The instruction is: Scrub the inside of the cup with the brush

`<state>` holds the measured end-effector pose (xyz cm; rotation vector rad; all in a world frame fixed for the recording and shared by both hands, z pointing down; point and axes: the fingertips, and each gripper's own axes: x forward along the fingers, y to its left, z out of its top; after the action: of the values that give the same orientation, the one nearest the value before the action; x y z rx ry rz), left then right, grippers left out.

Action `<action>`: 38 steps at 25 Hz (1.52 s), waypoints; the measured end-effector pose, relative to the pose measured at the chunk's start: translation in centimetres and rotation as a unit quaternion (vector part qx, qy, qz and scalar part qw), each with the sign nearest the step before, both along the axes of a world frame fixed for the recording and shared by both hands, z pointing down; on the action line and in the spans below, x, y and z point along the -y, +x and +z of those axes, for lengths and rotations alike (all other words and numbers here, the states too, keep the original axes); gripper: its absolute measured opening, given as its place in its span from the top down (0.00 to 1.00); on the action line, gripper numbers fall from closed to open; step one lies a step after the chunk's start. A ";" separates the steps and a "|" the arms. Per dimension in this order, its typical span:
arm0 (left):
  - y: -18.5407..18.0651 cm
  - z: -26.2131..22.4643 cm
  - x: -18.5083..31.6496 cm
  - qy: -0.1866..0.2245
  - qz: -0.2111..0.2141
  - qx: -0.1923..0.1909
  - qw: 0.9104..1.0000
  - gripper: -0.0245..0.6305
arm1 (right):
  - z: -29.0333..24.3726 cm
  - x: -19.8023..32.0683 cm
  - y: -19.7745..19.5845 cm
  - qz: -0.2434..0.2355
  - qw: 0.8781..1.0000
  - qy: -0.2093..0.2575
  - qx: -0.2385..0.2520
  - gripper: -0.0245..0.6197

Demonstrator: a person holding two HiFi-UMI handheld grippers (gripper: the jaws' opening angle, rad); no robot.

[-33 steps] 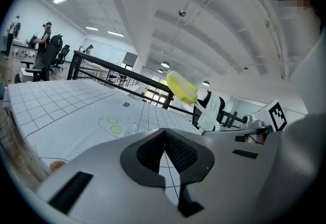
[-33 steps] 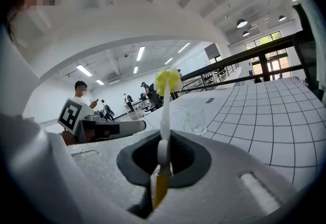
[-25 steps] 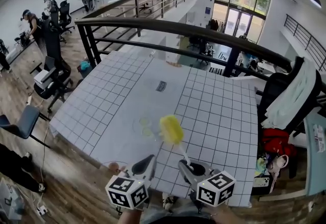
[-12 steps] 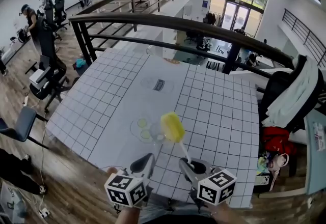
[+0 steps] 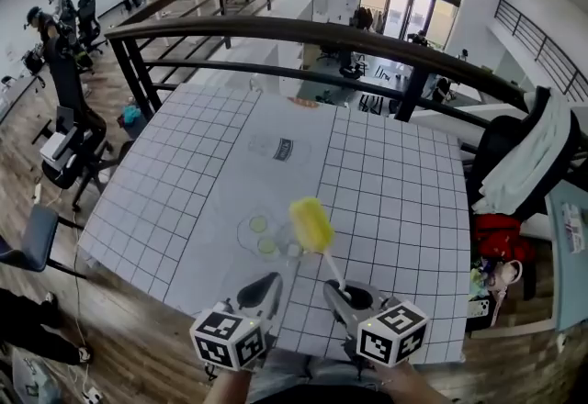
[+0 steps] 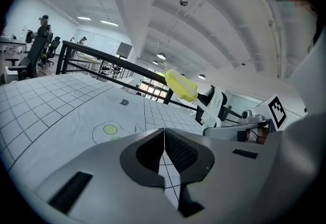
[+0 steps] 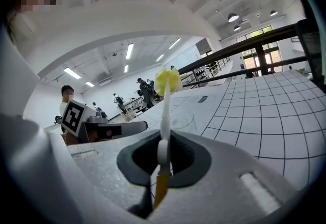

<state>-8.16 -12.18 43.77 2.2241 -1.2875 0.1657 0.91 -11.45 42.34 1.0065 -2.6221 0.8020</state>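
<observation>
A clear cup (image 5: 260,234) with green round marks stands on the white gridded table (image 5: 395,209), near its front middle. It also shows in the left gripper view as a faint outline, the cup (image 6: 109,130). My right gripper (image 5: 335,290) is shut on the white handle of a brush (image 5: 310,224). The brush's yellow sponge head hangs just right of the cup. In the right gripper view the brush (image 7: 168,81) rises straight out of the right gripper (image 7: 163,149). My left gripper (image 5: 266,283) hovers near the front edge, just short of the cup. The left gripper (image 6: 164,134) is shut with nothing in it.
A second clear item with a dark label (image 5: 288,150) lies farther back on the table. A black railing (image 5: 303,30) runs behind the far edge. A chair draped with white cloth (image 5: 528,163) and a red bag (image 5: 501,241) stand to the right. Office chairs stand at the left.
Both grippers have edged forward over the table toward the cup, the brush going along in the right one. Both grips look unchanged.
</observation>
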 end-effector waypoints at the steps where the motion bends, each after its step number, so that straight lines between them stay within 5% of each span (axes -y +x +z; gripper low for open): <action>1: -0.1 0.1 0.1 -0.001 0.005 0.002 1.000 0.94 | 0.1 0.1 -0.1 0.003 1.000 -0.001 -0.001 0.96; 10: -0.3 1.9 1.1 0.000 0.044 0.035 0.998 0.92 | 1.3 0.4 -0.1 0.023 1.000 -0.012 -0.018 0.96; 13: -0.1 2.9 1.3 -0.007 0.062 0.053 0.997 0.77 | 1.7 0.6 0.0 0.027 0.999 -0.017 -0.020 0.96; 20: 0.4 5.7 2.6 -0.031 0.076 0.072 0.994 0.72 | 2.8 1.0 0.5 0.024 0.999 -0.025 -0.029 0.96; 30: 2.1 8.0 3.8 -0.046 0.083 0.077 0.992 0.72 | 3.8 1.6 1.6 0.031 0.998 -0.037 -0.036 0.96; 38: 1.7 8.7 5.0 -0.025 0.039 0.079 0.996 0.82 | 4.4 1.4 1.7 0.027 0.998 -0.045 -0.037 0.96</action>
<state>-6.46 -17.16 52.43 2.2569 -1.2622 0.4059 2.59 -12.84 46.72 1.0663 -2.4823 0.8709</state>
